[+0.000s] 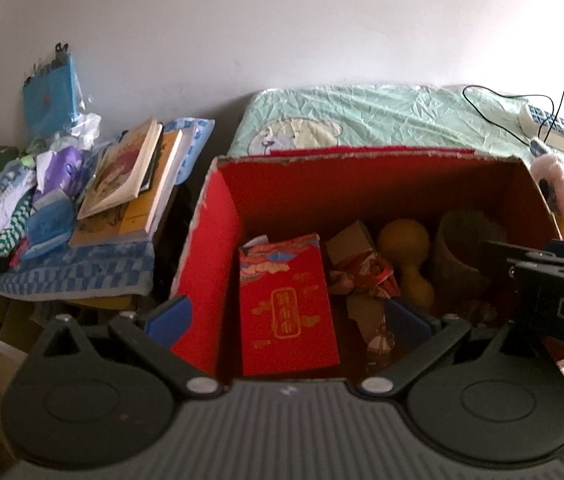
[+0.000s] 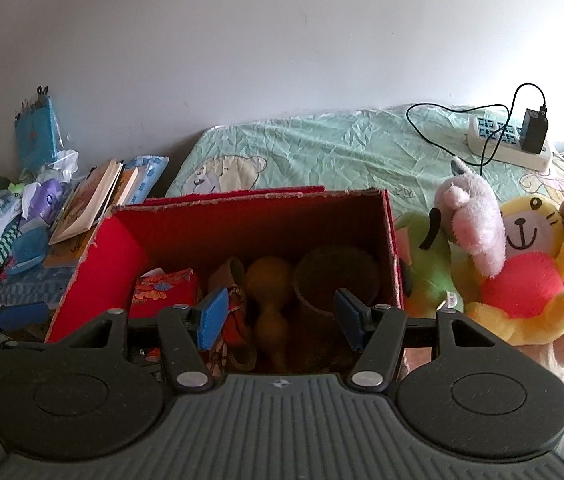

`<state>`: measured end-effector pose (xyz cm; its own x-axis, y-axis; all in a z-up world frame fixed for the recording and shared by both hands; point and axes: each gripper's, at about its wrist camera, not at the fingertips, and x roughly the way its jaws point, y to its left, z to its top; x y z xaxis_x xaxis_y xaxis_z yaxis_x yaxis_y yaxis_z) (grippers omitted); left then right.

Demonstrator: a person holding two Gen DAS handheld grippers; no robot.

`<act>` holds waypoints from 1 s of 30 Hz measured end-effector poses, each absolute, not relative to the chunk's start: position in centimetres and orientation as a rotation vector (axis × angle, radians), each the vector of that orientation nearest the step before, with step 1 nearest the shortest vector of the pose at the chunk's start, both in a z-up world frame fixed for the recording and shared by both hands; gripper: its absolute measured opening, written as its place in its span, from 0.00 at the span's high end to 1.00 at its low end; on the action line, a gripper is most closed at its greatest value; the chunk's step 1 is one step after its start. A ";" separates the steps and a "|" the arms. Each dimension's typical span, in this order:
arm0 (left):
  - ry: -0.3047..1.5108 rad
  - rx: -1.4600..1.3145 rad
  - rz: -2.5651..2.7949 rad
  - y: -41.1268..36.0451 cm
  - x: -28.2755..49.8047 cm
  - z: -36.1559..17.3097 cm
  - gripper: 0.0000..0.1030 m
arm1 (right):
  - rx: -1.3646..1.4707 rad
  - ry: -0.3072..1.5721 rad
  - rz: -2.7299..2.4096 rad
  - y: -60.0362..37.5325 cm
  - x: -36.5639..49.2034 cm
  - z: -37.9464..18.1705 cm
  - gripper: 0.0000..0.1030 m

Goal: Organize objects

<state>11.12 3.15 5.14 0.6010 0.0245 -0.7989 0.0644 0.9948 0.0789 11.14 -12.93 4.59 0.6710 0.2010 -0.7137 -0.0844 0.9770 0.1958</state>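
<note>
An open red cardboard box sits on the bed and holds a red packet, a yellow gourd-shaped thing, a brown round pot and a small brown carton. My left gripper hovers open over the box's near edge, nothing between its blue pads. My right gripper hangs open over the box too, empty. Plush toys lie right of the box: a yellow bear, a pink one, a green one.
A heap of books, clothes and blue packets rests on a checked cloth to the left. A power strip with a black charger and cable lies on the green bedsheet. A white wall stands behind.
</note>
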 end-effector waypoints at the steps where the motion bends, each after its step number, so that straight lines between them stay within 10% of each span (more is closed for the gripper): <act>1: 0.931 0.104 -0.028 3.2 11.1 5.0 0.00 | 0.148 0.821 0.159 -12.8 11.1 4.5 0.40; 30: 0.914 0.109 -0.091 3.1 12.3 4.1 0.00 | 0.117 0.767 0.075 -12.5 10.9 3.9 0.41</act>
